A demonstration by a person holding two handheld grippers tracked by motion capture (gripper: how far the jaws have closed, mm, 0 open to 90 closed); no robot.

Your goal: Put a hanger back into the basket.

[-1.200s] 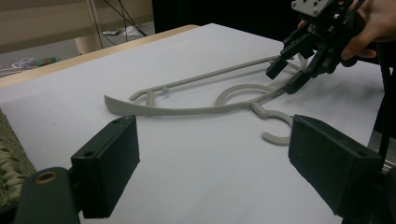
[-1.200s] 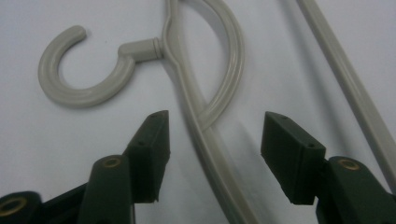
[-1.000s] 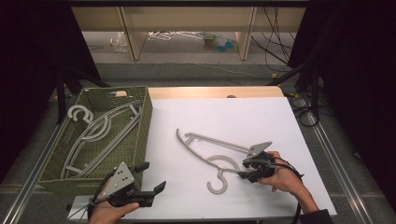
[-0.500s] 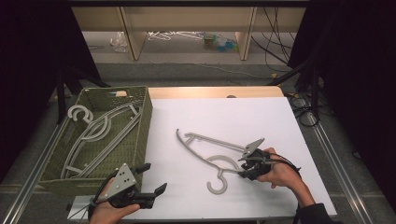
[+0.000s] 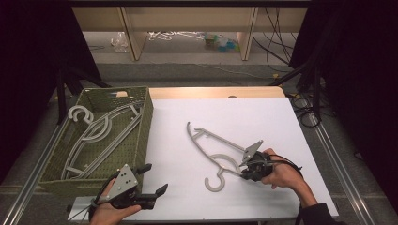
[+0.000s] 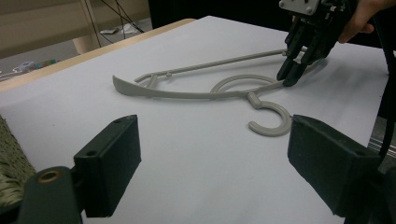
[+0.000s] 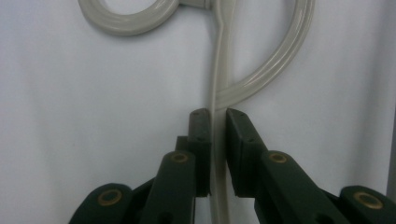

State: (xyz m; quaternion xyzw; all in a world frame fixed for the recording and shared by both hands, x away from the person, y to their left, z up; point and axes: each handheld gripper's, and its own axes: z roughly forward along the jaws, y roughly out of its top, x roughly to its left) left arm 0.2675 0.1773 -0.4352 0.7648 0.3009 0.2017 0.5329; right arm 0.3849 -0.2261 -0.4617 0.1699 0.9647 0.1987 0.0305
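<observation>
A grey plastic hanger point(image 5: 220, 139) lies flat on the white table point(image 5: 225, 112), its hook toward the front edge. My right gripper point(image 5: 245, 174) points down at its lower arm near the hook. Its jaws have just been closing and now pinch that thin arm point(image 7: 219, 70) between the pads, as the right gripper view shows point(image 7: 217, 116). The left gripper view shows the same grip from across the table point(image 6: 288, 77). My left gripper point(image 5: 155, 178) rests at the front left corner, open with nothing between its fingers point(image 6: 215, 154).
A green woven basket point(image 5: 145, 126) stands at the left of the table and holds several more grey hangers point(image 5: 98, 131). Cables trail off the right side. Low wooden shelves stand on the floor beyond the table.
The right gripper's jaws have closed onto the hanger's arm. The right hand shifted slightly. The left gripper and the hanger stay where they were.
</observation>
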